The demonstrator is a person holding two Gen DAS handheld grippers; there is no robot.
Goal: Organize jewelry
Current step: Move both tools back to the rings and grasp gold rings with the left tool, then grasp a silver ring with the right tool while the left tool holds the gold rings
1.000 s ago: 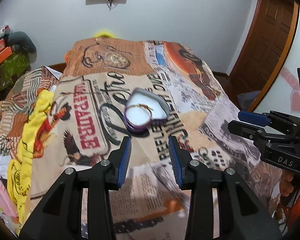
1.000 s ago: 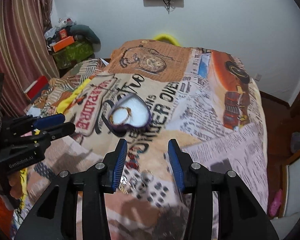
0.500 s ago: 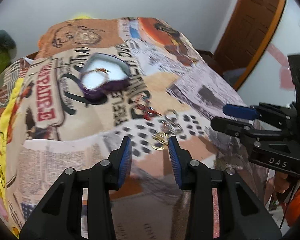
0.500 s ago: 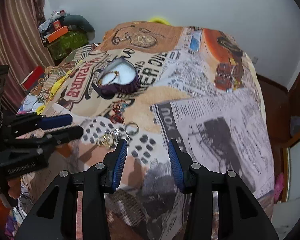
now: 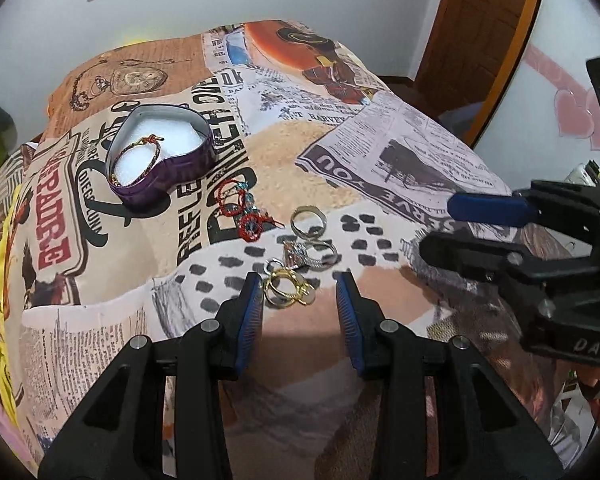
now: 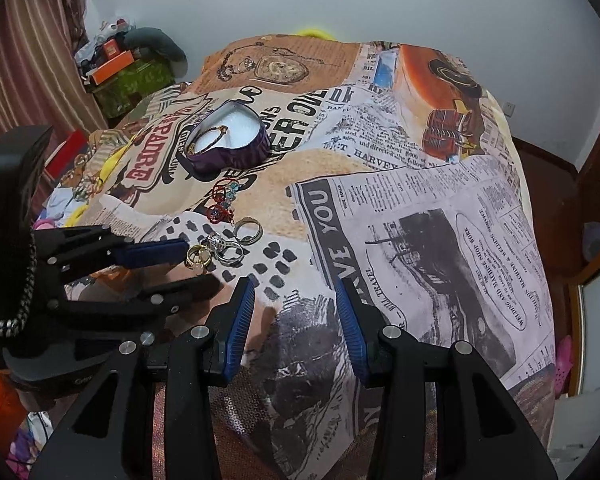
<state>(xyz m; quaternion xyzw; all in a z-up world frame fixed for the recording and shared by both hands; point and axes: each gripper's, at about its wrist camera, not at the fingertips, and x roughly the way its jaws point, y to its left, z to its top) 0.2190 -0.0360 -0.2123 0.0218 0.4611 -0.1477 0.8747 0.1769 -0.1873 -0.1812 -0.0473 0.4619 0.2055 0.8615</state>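
Left view: the left gripper (image 5: 300, 292) hangs with jaws apart and empty, just over the gold rings (image 5: 288, 290) on the bedspread (image 5: 380, 152); the heart tin (image 5: 160, 160) holds a bracelet (image 5: 140, 156).

Right view: the right gripper (image 6: 296, 300) is parted and empty, with the rings (image 6: 220, 246) beside the left gripper (image 6: 172, 264).

Purple heart box (image 5: 162, 168), newspaper-print bedspread (image 5: 400, 152)

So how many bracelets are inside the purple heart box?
1. A braided bracelet lies on the white padding inside the purple heart box, toward its left side. The near wall hides a strip of the floor, so something small could be out of sight.
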